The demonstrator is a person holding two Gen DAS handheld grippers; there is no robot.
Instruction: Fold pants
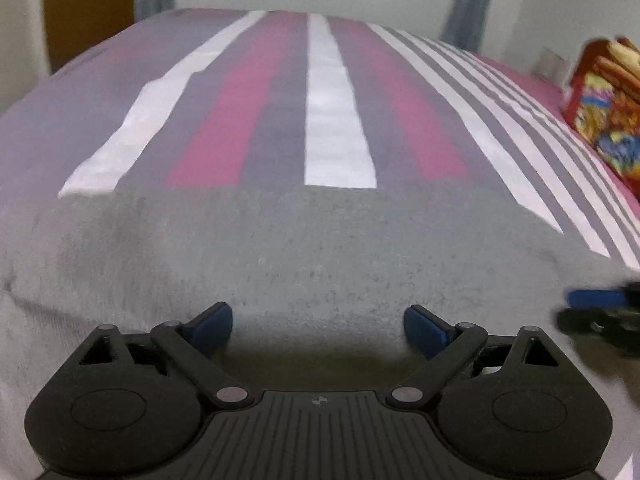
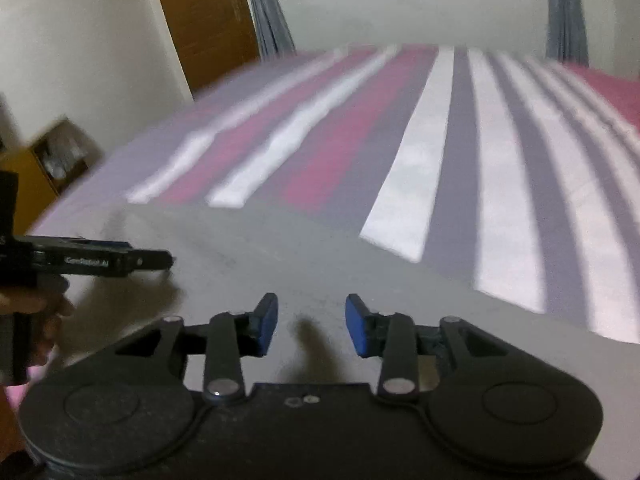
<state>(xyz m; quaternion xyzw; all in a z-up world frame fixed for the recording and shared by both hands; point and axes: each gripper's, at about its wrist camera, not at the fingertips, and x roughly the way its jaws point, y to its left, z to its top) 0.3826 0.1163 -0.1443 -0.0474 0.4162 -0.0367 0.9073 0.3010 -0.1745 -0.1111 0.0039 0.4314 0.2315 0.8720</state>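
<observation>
— Striped bedding (image 1: 336, 112), in grey, white and magenta bands, is spread over the bed; where are the pants found?

— Grey pants (image 1: 320, 248) are laid flat across its near end, beneath both tools.

— And the grippers?

— The left gripper (image 1: 318, 326) is held wide apart above the cloth; the right gripper (image 2: 311, 322) is likewise parted, with nothing clamped.

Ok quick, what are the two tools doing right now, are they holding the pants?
Left tool: open, holding nothing, over the grey pants.
Right tool: open, holding nothing, also over the pants.
</observation>
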